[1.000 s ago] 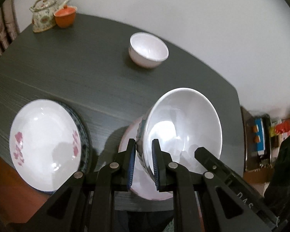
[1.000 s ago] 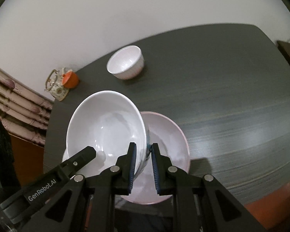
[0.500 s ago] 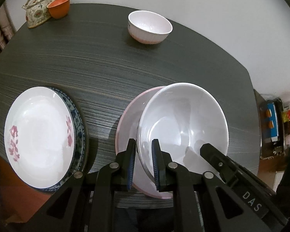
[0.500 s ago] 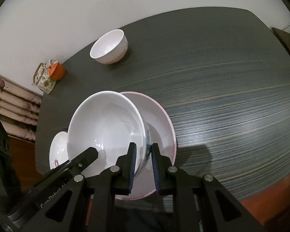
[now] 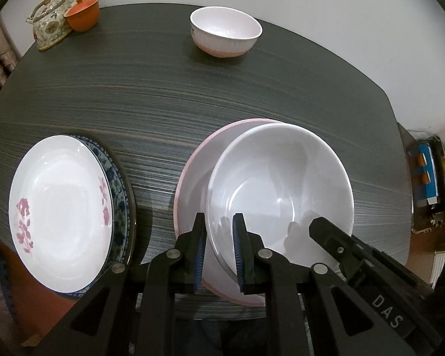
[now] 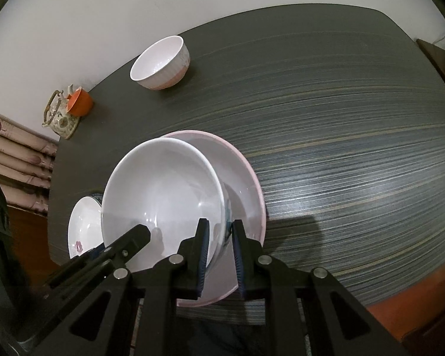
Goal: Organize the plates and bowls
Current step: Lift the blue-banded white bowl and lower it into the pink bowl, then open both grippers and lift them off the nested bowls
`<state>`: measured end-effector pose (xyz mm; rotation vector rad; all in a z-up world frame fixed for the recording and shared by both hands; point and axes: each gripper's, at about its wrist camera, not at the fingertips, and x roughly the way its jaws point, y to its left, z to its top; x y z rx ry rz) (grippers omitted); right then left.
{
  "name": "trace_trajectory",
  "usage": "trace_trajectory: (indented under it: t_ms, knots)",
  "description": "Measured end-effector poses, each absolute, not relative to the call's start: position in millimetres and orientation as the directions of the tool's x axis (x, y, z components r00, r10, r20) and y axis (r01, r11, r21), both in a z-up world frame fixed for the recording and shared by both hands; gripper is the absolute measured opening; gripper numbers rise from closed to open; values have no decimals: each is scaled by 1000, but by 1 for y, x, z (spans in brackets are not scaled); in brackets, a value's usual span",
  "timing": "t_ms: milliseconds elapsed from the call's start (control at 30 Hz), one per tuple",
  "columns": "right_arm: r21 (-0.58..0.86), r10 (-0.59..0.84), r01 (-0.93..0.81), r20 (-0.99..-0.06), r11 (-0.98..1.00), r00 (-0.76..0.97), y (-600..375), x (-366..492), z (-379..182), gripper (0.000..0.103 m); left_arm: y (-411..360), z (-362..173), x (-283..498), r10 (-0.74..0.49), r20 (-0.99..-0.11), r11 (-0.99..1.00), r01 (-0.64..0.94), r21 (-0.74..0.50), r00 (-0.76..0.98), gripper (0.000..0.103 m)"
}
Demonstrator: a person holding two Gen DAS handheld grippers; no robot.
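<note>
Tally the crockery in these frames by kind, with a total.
Bowls: 2, the large white bowl clamped by the left gripper and right gripper, and the ribbed bowl.
Plates: 3, the pink plate, floral plate, blue-patterned plate.
Teapot: 1.
Orange cup: 1.
Total: 7.

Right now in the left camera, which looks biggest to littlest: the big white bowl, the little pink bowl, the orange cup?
1. big white bowl, clearly largest.
2. little pink bowl.
3. orange cup, smallest.
The big bowl is nearest the camera, which exaggerates it, but the order looks safe.
</note>
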<state>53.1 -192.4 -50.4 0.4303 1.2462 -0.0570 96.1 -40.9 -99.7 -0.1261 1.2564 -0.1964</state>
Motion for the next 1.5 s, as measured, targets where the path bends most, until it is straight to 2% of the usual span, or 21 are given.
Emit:
trace_trajectory:
  t_ms: [567,1067,1500]
  knots:
    - [274,182,286,-934,918,309,-191,53,-56,19,-50,-106,98,-194,-938,981,88,-176,287,17]
    - [272,178,303,-936,913,302,-194,54,-55,22,-48,-106,97,-203,-936,979,89,-185,287,27]
    - [285,186,309,-931,907,314,-200,52,-51,22,-45,-102,95,-206,-927,978,99,-184,313,30]
